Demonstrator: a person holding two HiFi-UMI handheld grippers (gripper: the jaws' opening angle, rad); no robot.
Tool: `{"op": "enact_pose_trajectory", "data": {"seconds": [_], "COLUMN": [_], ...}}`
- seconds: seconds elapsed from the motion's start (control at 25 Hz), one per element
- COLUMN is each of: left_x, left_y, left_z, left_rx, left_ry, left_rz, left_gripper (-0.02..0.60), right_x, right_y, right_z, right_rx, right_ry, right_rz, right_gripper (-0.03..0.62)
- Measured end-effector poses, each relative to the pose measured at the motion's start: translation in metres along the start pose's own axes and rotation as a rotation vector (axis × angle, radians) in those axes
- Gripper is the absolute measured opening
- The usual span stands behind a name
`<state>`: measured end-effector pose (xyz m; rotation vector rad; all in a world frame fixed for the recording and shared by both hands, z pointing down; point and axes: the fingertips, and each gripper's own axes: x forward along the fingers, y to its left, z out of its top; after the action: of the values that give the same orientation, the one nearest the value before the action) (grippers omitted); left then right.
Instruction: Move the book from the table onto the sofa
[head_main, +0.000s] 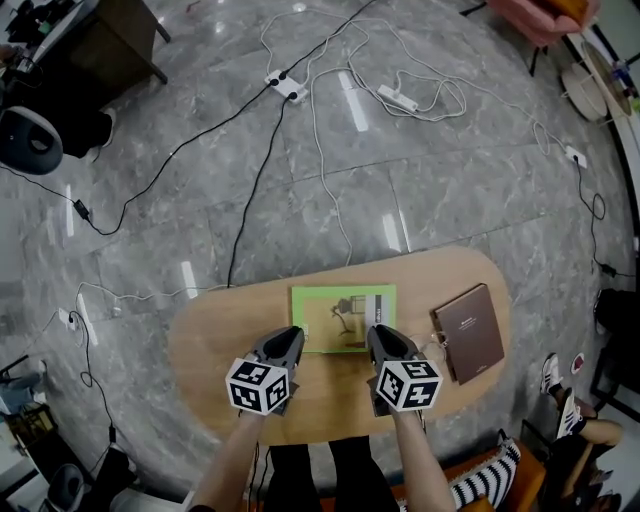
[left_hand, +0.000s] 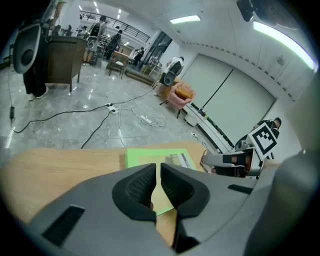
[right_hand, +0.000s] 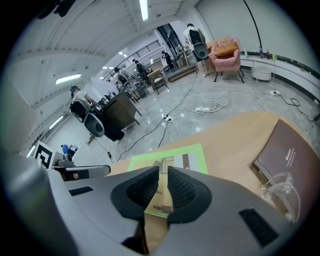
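A green book (head_main: 345, 315) lies flat in the middle of the oval wooden table (head_main: 210, 340). A brown book (head_main: 470, 330) lies at the table's right end. My left gripper (head_main: 290, 335) hovers at the green book's near left corner, jaws shut with nothing between them. My right gripper (head_main: 378, 333) hovers at its near right corner, also shut and empty. In the left gripper view the green book (left_hand: 150, 156) lies just beyond the fingertips (left_hand: 158, 167). In the right gripper view the green book (right_hand: 185, 152) shows past the fingertips (right_hand: 163, 170), with the brown book (right_hand: 287, 155) at right.
Clear glasses (head_main: 440, 345) lie beside the brown book. Cables and power strips (head_main: 398, 97) run over the grey stone floor beyond the table. A striped cushion on an orange seat (head_main: 490, 480) shows at the bottom right. A pink armchair (right_hand: 225, 50) stands far off.
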<state>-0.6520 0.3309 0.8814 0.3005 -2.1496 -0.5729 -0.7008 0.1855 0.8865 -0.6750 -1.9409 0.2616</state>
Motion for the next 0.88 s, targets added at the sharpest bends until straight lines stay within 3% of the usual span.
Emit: {"op": "enact_pose_trajectory", "data": {"seconds": [0.08, 0.36, 0.56, 0.88], "left_x": [0.003, 0.021, 0.040, 0.055], "left_y": [0.006, 0.023, 0.032, 0.055], "left_z": [-0.001, -0.007, -0.015, -0.023], "left_rx": [-0.009, -0.064, -0.080, -0.139], "left_ry": [0.015, 0.085, 0.147, 0.174], "left_rz": [0.009, -0.018, -0.042, -0.022], "left_gripper": [0.025, 0.177, 0.233, 0.236], "right_x": [0.004, 0.021, 0.037, 0.059], "right_y": [-0.005, -0.025, -0.036, -0.059], "right_z": [0.000, 0.012, 0.015, 0.009], "right_rx": [0.010, 0.054, 0.038, 0.082], "right_ry": [0.025, 0.062, 0.113, 0.156], "right_rz": [-0.012, -0.052, -0.044, -0.090], "right_gripper": [0.098, 0.250, 0.304, 0.333]}}
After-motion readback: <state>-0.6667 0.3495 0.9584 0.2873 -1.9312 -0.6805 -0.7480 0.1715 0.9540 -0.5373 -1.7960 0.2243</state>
